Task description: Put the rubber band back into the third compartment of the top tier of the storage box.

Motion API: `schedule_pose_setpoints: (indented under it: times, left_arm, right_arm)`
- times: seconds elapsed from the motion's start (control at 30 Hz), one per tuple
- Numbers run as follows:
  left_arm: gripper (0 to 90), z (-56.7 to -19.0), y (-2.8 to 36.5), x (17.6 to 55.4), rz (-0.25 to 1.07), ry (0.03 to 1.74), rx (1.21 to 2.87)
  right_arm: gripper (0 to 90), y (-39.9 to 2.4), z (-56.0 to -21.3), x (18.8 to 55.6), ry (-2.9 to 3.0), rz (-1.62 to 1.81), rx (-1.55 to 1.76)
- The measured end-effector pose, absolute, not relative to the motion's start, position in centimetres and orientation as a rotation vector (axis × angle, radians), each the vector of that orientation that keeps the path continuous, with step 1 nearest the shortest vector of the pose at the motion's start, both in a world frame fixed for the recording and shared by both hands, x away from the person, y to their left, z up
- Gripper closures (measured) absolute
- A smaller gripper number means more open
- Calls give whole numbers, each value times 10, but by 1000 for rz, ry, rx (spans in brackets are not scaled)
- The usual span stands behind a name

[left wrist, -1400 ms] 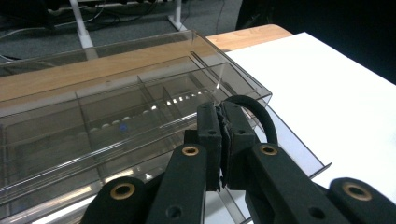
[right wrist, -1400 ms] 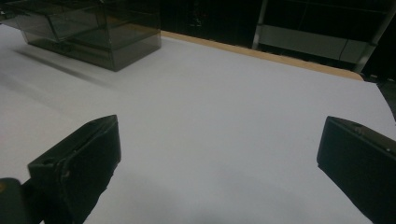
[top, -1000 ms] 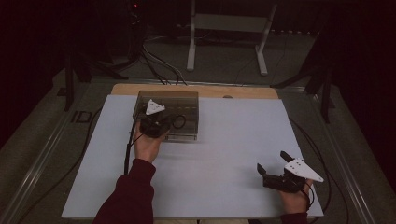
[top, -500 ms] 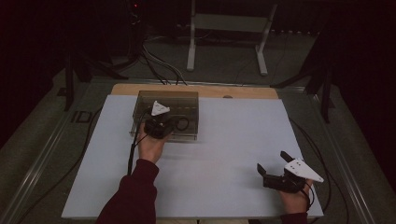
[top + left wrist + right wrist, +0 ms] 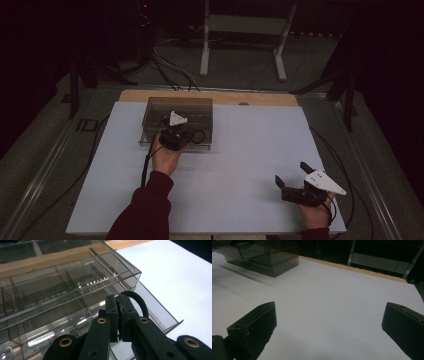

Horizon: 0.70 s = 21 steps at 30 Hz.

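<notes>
- The room is dark; a white stand [image 5: 245, 30] and loose cables [image 5: 170, 70] sit on the floor in the upper part of the high view.
- A white table top [image 5: 250, 150] fills the middle of that view, with a strip of bare wood [image 5: 260, 98] along its far edge.
- A clear smoky plastic organizer box [image 5: 155, 107] stands at the upper left of the white surface. In the left gripper view its divider walls form several compartments [image 5: 50, 287], and a shallow drawer-like tray [image 5: 160, 315] juts out on the near side.
- The left gripper [image 5: 175, 136] lies over the near edge of the box, left of centre in the high view, held by a hand in a dark red sleeve [image 5: 145, 210].
- Its jaws are pressed together on a black rubber ring [image 5: 138, 302], which loops out behind the fingertips above the tray; the same ring [image 5: 198, 136] shows just right of the gripper in the high view.
- The right gripper [image 5: 295, 181] rests at the lower right of the table, well apart from the box, with its jaws spread wide and nothing between them [image 5: 329, 322].
</notes>
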State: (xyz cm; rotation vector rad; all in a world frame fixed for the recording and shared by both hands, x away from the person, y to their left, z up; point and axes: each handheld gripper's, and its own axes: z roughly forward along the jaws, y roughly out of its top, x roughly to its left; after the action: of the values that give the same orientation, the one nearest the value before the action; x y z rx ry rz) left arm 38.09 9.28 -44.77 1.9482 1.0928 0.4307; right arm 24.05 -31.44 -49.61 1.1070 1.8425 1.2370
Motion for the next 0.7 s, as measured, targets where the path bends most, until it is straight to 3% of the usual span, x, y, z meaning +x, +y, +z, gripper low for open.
schedule_pose_setpoints:
  times: [0.7]
  left_arm:
    - [843,-455,86,384,436,1114,1980]
  right_arm:
    - [2,-314,-496,241,1846,1233,1107]
